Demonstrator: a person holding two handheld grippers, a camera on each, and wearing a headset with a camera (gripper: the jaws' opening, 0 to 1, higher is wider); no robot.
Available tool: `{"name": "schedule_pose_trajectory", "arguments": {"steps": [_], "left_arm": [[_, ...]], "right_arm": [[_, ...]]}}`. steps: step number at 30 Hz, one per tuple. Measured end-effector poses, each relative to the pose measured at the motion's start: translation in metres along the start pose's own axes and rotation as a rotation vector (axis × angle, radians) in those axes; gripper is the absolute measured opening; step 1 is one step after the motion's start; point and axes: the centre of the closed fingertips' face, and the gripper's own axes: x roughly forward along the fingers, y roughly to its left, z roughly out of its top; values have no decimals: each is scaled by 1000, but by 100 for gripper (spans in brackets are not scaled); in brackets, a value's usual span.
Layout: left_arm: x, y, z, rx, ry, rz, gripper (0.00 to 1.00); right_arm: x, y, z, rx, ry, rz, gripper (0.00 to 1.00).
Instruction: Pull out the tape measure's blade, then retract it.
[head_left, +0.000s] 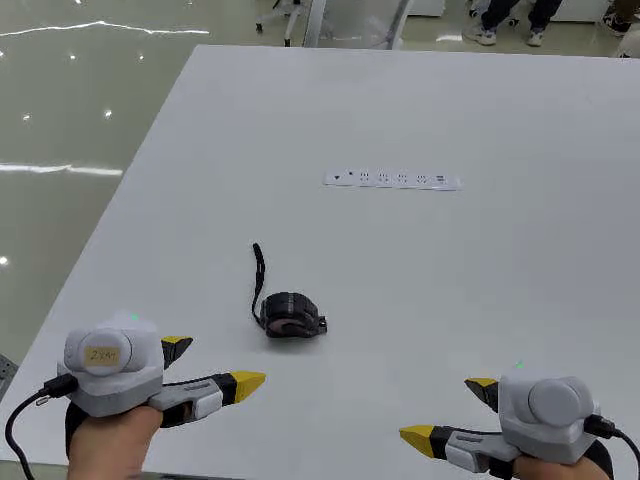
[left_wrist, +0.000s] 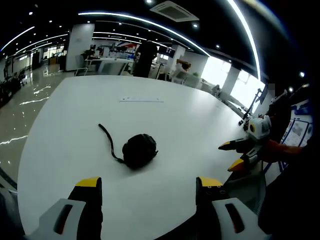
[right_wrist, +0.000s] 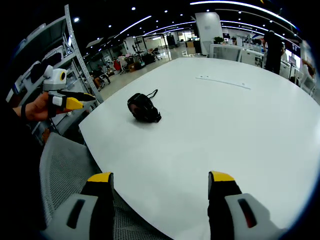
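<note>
1 tape measure (head_left: 290, 315): a dark round case is laid on the white table (head_left: 450, 290), towards its near left part. A black wrist strap (head_left: 258, 272) is trailed from it towards the far side.
Blade: judged to be wound wholly inside the case, since no length of it is seen drawn out.
Left tongs (head_left: 215, 362): held apart and empty, near the case on its near left side and pointed roughly towards it, with no contact made.
Right tongs (head_left: 445, 410): held apart and empty, well apart from the case at the near right of the table.
Power strip (head_left: 392, 180): laid flat further up the table, well beyond the case.
Step in hand: judged to be the stage before any grasp. Step 1, the pull-out, is not yet begun.
Next move: the case would need to be clamped and steadied by 1 pair of tongs while the blade's end hook is pinched by the other. The hook's place on the case is too small to be told with certainty, so it would have to be found first.
</note>
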Motion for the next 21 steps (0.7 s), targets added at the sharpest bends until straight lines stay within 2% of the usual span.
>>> {"name": "schedule_pose_trajectory", "arguments": {"steps": [16, 21], "left_arm": [[10, -3, -7, -8, 20, -28, 73], [14, -3, -8, 4, 27, -39, 73]], "right_arm": [[11, 0, 8, -35, 32, 23, 75], [17, 4, 12, -72, 49, 39, 74]]}}
